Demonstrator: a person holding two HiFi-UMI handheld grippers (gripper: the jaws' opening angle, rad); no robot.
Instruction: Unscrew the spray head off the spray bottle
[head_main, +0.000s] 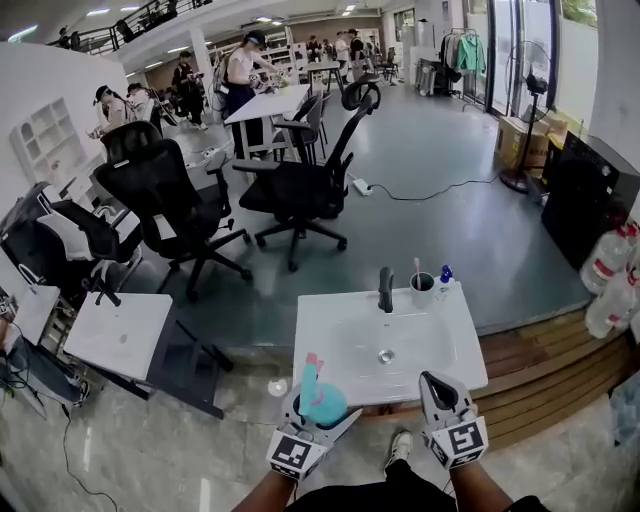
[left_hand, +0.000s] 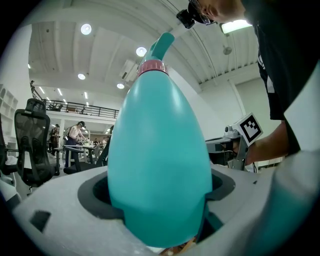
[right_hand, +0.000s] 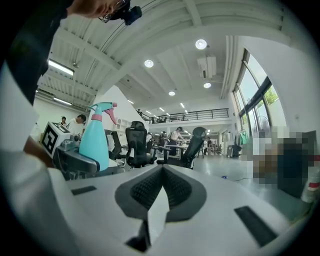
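Observation:
My left gripper (head_main: 322, 408) is shut on a teal spray bottle (head_main: 322, 400), held upright just in front of the white washbasin (head_main: 455, 355). The bottle's body (left_hand: 159, 165) fills the left gripper view, with a pink collar (left_hand: 152, 66) and a teal spray head (left_hand: 163, 44) on top. My right gripper (head_main: 437, 384) is shut with nothing in it, a short way right of the bottle. From the right gripper view the bottle (right_hand: 95, 140) stands at the left, its pink trigger (right_hand: 110, 115) showing, and the right gripper (right_hand: 163, 175) has its pads pressed together.
On the basin stand a black tap (head_main: 385, 290), a cup with a toothbrush (head_main: 422, 288) and a small blue-capped bottle (head_main: 445, 277). Black office chairs (head_main: 300, 190) and white desks (head_main: 115, 335) stand beyond. Large water bottles (head_main: 610, 265) are at the right.

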